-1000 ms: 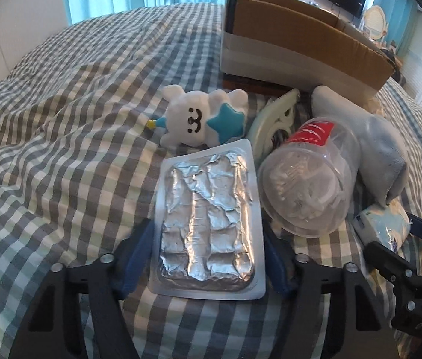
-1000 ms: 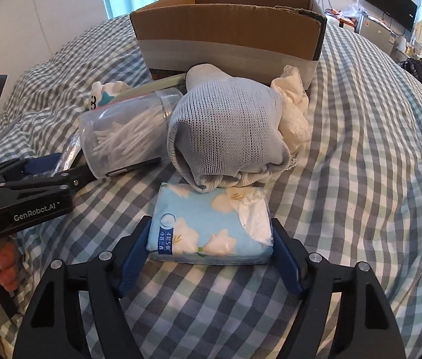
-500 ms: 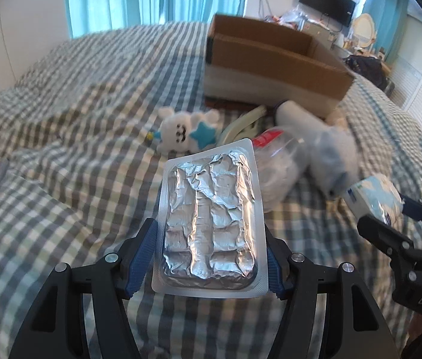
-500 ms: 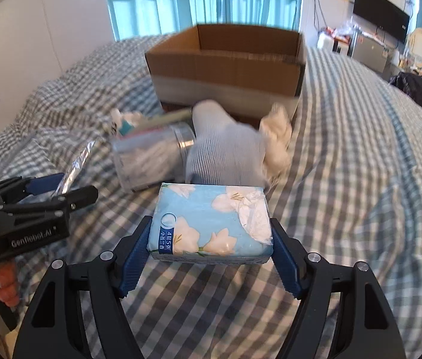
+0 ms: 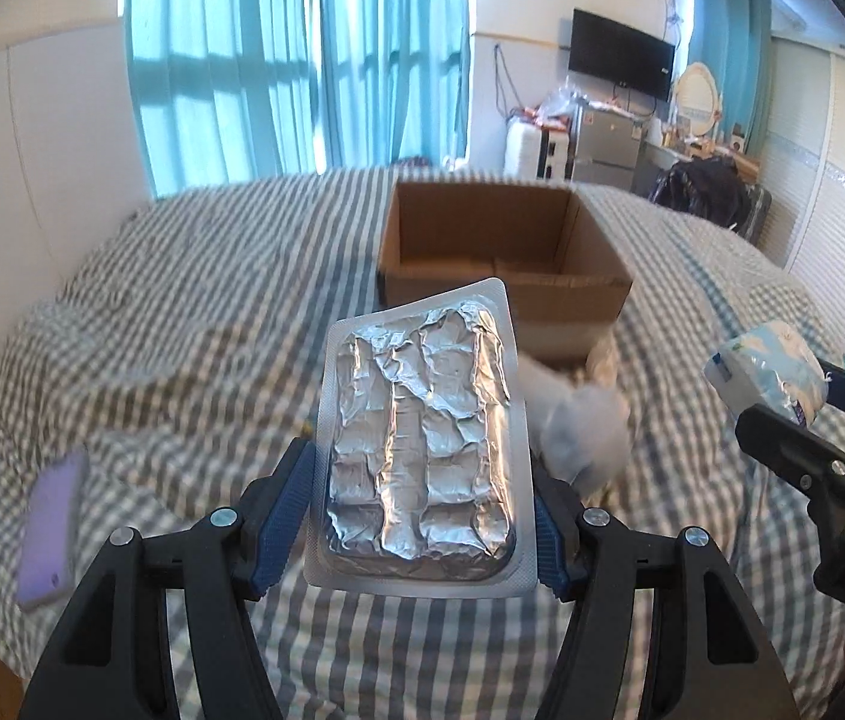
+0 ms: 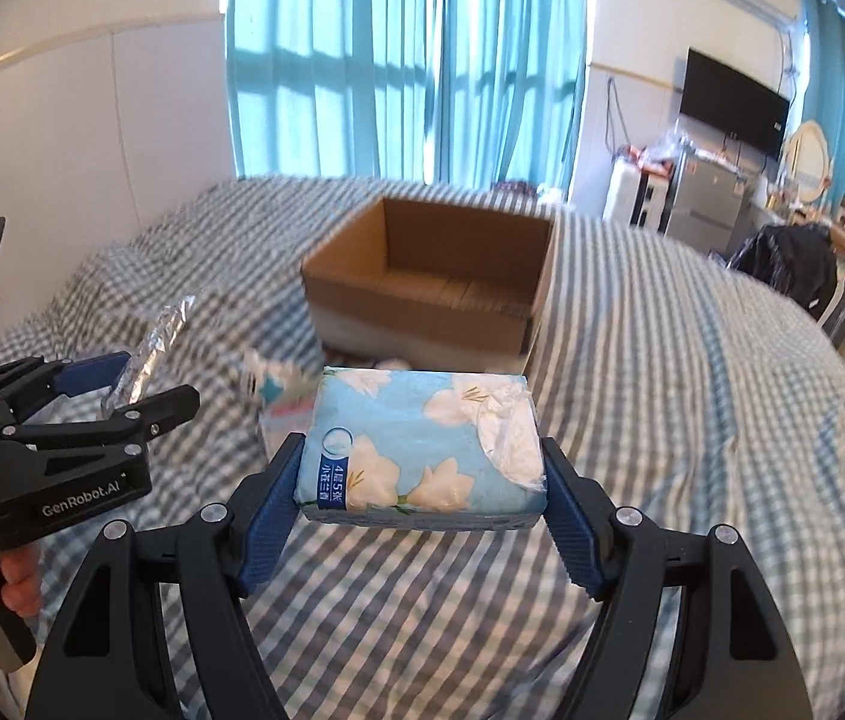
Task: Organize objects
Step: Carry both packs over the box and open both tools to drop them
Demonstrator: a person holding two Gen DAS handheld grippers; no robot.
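Note:
My left gripper (image 5: 422,516) is shut on a silver foil blister pack (image 5: 422,438) and holds it up above the checked bed. My right gripper (image 6: 422,492) is shut on a light blue flowered tissue pack (image 6: 422,438), also lifted; the pack also shows at the right of the left wrist view (image 5: 770,372). An open, empty-looking cardboard box (image 5: 500,252) sits on the bed ahead of both; it also shows in the right wrist view (image 6: 440,276). A blurred grey-white sock bundle (image 5: 584,426) lies in front of the box.
A purple phone (image 5: 53,534) lies on the bed at the left. A blurred white plush toy (image 6: 269,375) lies by the box's near corner. Blue curtains, a wall TV (image 5: 620,54) and furniture stand beyond the bed.
Both grippers have risen from the bed with their objects and now face the open box from higher up. The remaining pile has dropped low in view.

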